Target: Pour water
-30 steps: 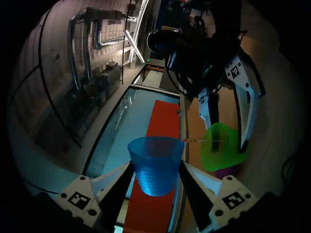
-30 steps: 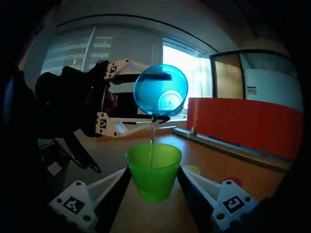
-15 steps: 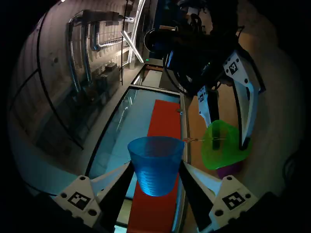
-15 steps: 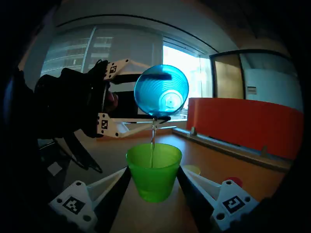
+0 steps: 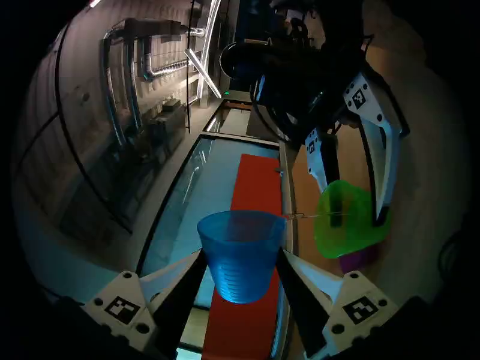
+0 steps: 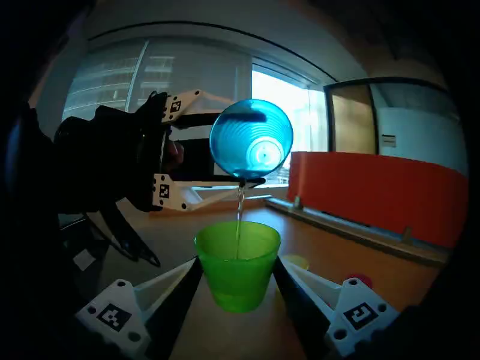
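Note:
My left gripper is shut on a translucent blue cup, which it holds tipped on its side. In the right gripper view the blue cup shows its open mouth, and a thin stream of water falls from its lower rim into the green cup. My right gripper is shut on that green cup and holds it upright just below the blue one. In the left gripper view the green cup sits between the right gripper's white fingers, with a fine water thread reaching it.
A wooden table lies below both cups. An orange partition panel runs along its far edge. A small yellow thing and a red one sit on the table behind the green cup. A gloved hand holds the left gripper.
The blue cup has risen slightly and shifted a little right above the green cup. Water keeps streaming from it. The green cup has stayed in place.

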Demonstrator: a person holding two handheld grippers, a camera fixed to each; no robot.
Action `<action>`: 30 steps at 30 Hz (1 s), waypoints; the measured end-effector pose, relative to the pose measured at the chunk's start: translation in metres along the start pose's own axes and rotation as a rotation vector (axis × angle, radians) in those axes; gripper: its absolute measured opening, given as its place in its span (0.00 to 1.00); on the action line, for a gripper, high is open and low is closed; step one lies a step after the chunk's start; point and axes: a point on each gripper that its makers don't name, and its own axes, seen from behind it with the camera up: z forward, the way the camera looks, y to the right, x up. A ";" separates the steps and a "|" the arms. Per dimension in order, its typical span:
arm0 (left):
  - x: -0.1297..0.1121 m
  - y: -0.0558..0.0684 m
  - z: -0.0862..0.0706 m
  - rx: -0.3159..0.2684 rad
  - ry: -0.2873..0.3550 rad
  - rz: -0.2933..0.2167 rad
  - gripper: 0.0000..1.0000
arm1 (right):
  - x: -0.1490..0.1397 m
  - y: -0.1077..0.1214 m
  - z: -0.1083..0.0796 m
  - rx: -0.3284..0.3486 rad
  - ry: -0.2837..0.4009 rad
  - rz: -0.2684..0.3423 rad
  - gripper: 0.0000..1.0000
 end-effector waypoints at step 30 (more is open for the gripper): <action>0.003 -0.011 0.001 0.012 0.001 0.042 0.80 | 0.006 -0.001 0.000 -0.004 0.007 -0.010 0.86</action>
